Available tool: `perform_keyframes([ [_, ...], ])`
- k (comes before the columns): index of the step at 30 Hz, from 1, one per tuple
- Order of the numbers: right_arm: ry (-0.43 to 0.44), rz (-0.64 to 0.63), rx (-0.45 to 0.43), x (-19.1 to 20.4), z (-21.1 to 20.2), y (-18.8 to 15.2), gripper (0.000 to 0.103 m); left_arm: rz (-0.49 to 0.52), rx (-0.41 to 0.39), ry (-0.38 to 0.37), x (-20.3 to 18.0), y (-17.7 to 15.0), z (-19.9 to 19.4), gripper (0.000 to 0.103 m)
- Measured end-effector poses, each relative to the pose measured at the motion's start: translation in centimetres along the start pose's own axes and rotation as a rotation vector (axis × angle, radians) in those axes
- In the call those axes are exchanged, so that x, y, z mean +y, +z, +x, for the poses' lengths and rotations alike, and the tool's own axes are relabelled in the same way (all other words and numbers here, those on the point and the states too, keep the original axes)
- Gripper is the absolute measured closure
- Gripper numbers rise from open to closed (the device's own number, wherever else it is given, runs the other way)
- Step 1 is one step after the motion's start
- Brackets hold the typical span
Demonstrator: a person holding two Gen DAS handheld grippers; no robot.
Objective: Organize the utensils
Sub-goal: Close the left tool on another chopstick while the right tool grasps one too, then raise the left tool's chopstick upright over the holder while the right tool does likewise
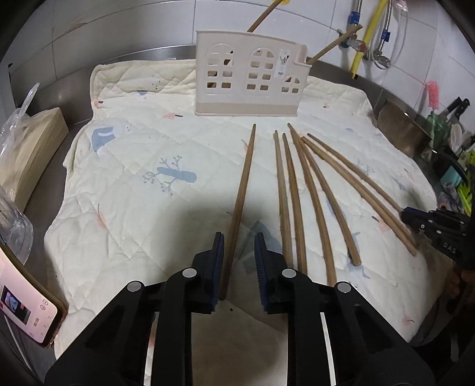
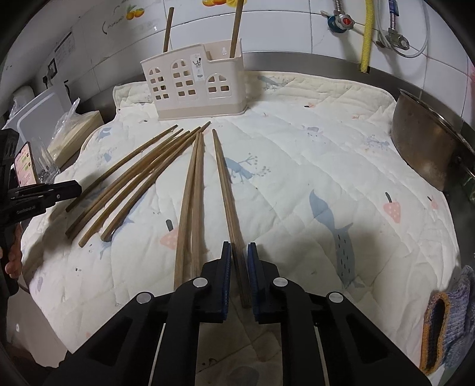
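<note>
Your left gripper (image 1: 237, 237) sat low over the quilted mat (image 1: 142, 190) with one chopstick (image 1: 242, 196) running up between its blue pads (image 1: 219, 252). That stick touched the left pad, but a clear gap showed on its right side, so the jaws stood partly open around it and nothing was pinched. Its long axis ran straight away from you, thick end near the gripper and thin tip aimed at the beige holder (image 1: 248, 74) at the back of the mat.

Your right gripper (image 2: 239, 245) was nearly closed on a separate chopstick (image 2: 227, 190), both pads against its sides near the thick end. That stick also lay lengthwise on the mat, its tapered tip pointing toward the holder (image 2: 193, 86).

Between those two, the loose chopsticks (image 2: 190, 193) lay flat on the mat, fanned out, thin ends gathered toward the holder and thick ends spread toward you. In the right wrist view a pair lay side by side just left of your held stick, and four more splayed farther left.

Two chopsticks (image 2: 236, 26) already stood in the holder, leaning out above its rim. A metal bowl (image 2: 421, 142) rested at the mat's right edge, and a phone (image 1: 26, 308) leaned at the left.
</note>
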State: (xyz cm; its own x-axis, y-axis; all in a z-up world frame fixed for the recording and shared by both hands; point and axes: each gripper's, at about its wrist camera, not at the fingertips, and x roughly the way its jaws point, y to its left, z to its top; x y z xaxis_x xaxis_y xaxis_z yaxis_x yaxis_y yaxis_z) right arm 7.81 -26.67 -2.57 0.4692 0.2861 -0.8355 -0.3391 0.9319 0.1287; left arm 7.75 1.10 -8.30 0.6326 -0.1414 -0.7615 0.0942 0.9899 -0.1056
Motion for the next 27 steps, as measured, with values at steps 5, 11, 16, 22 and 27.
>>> perform_keyframes([
  [5,0.002,0.001,0.001,0.0,0.2,0.0,0.092,-0.005,0.023,0.008,0.3,-0.2,1.0,0.086],
  [11,0.002,0.002,-0.002,0.0,0.2,0.0,0.093,0.000,0.028,0.014,0.3,-0.1,1.6,0.093],
  [16,0.000,0.000,-0.007,0.0,0.2,0.0,0.093,0.006,0.026,0.014,0.0,0.1,1.5,0.095],
  [22,0.004,-0.009,-0.057,0.2,-1.4,0.9,0.094,0.010,-0.006,-0.001,-0.5,0.7,0.0,0.097],
  [27,0.011,-0.020,-0.142,0.4,-4.1,2.8,0.096,0.015,-0.064,-0.015,-0.7,2.2,-2.3,0.098],
])
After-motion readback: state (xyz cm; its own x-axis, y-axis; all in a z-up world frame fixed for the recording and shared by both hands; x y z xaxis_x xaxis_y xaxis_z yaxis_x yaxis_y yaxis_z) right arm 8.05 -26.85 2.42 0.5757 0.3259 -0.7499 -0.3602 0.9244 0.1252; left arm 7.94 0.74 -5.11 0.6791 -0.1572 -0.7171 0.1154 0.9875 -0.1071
